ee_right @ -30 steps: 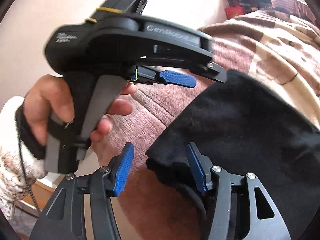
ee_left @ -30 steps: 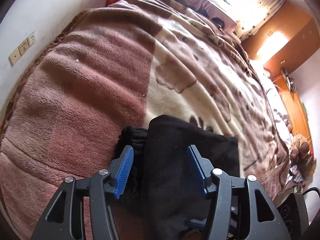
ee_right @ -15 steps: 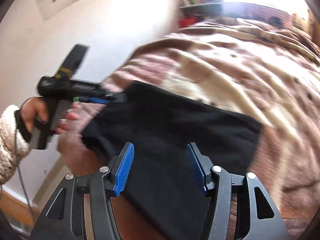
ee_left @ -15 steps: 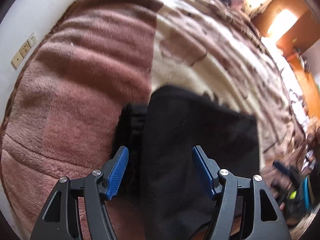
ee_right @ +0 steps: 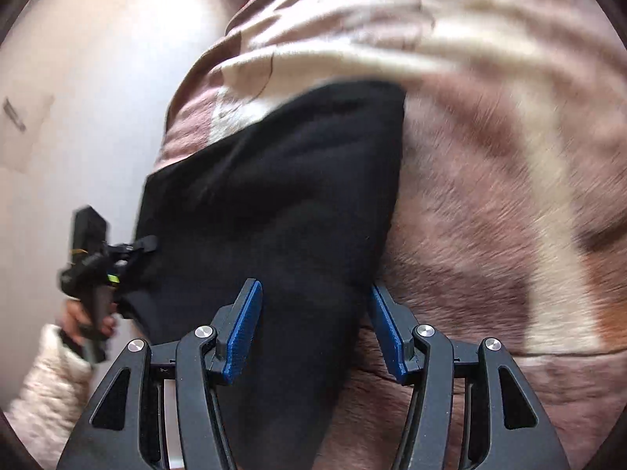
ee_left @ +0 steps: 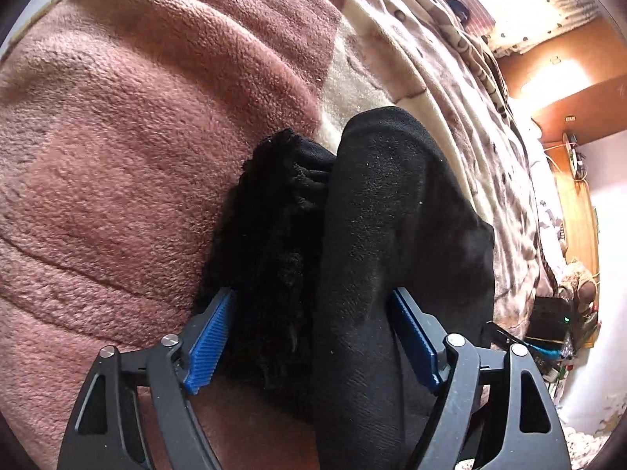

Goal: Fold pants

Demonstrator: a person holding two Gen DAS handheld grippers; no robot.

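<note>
Both tools [ee_left: 313,337] astride apparently fleecy pants [ee_left: 392,215]

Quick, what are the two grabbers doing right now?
Left gripper: open, black pants lying between its fingers, not pinched.
Right gripper: open, over the pants, not pinched.

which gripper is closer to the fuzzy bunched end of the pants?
Left. The left gripper straddles the pants beside the fuzzy bunched end, jaws open. The right gripper has its open jaws around the smoother fold on the blanket, away from it.
</note>
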